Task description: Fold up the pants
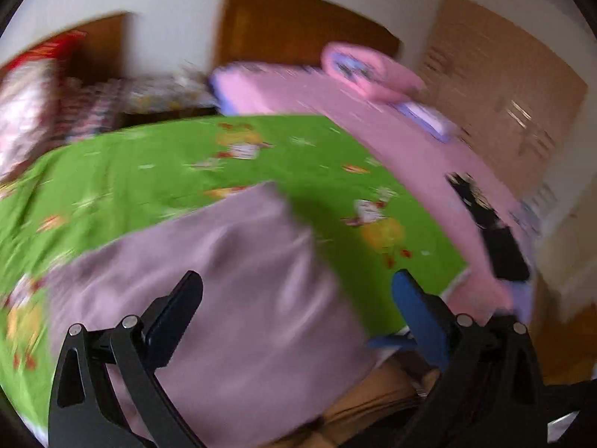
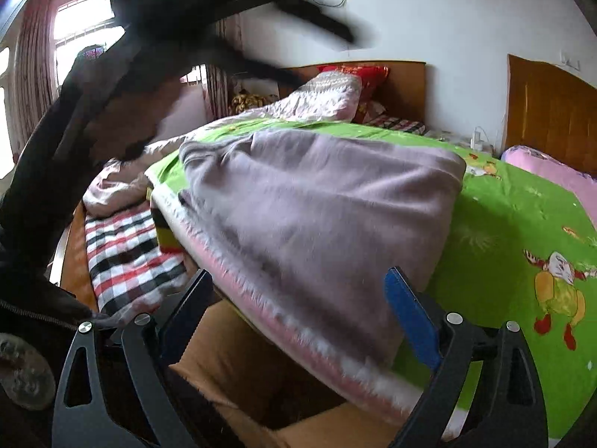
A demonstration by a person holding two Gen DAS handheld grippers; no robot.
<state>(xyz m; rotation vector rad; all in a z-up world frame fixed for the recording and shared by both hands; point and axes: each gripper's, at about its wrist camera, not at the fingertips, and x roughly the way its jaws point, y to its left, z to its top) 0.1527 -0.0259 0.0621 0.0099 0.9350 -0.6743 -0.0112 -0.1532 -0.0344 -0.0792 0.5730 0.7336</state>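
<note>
The mauve pants (image 1: 242, 261) lie in a folded heap on the green cartoon-print sheet (image 1: 149, 171) of a bed. The left wrist view is motion-blurred. My left gripper (image 1: 298, 280) hangs above the pants, jaws wide open with nothing between the pads. In the right wrist view the pants (image 2: 317, 205) reach down to the bed's near edge. My right gripper (image 2: 298, 278) is open, its fingers standing either side of that near edge without pressing on it. A person's dark sleeve (image 2: 74, 130) and the blurred left gripper (image 2: 261, 11) cross the top left.
A pink quilt (image 1: 298, 89) with a rolled pink pillow (image 1: 365, 71) lies beyond the green sheet, with a black item (image 1: 492, 231) on its right side. Left of the pants is a checked blanket (image 2: 123, 246); a cardboard box (image 2: 242, 366) sits below the bed edge. A wooden headboard (image 2: 406, 86) stands behind.
</note>
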